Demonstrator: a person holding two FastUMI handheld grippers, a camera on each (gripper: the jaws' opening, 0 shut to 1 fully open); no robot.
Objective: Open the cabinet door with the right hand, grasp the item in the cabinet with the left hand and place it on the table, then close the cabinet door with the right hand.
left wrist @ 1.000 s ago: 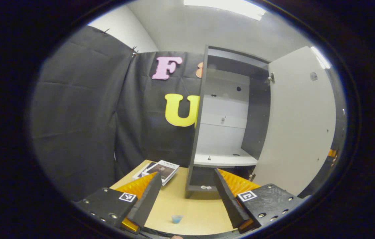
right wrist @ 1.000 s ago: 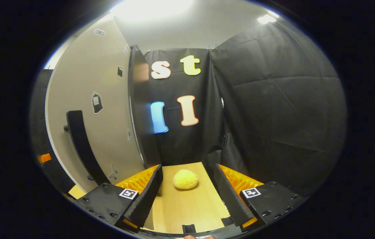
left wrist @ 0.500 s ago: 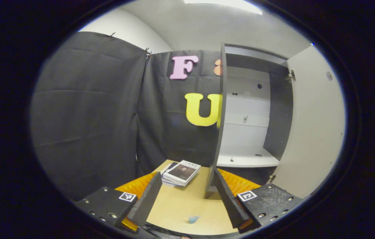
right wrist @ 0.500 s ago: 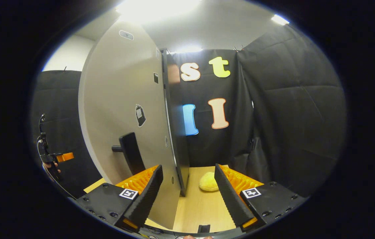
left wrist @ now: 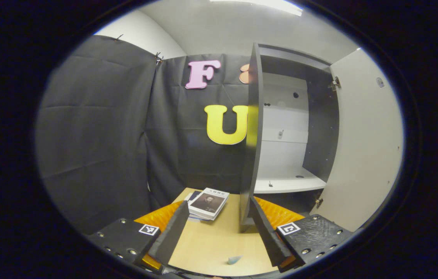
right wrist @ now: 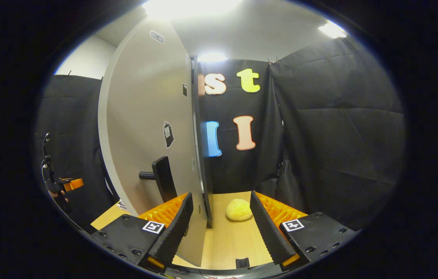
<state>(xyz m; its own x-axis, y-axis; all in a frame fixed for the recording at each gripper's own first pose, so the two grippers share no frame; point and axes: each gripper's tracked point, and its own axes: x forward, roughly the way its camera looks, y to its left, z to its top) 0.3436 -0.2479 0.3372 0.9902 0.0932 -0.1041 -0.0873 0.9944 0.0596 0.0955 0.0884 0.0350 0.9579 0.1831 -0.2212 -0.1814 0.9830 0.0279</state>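
The right hand-held gripper [right wrist: 219, 228] is open and empty, just beside the door [right wrist: 149, 128] edge. The left hand-held gripper [left wrist: 219, 232] is also open. The cabinet [left wrist: 288, 128] stands open; the yellow item [right wrist: 238, 209] lies at the table [right wrist: 226, 240] far edge. Closing step: push the door shut.

Stacked books [left wrist: 207, 203] on wooden table [left wrist: 211, 248], small blue piece [left wrist: 235, 259]

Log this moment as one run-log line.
cabinet door: open | shelf: bare | left gripper: open, held nothing | right gripper: open, beside door edge, off handle
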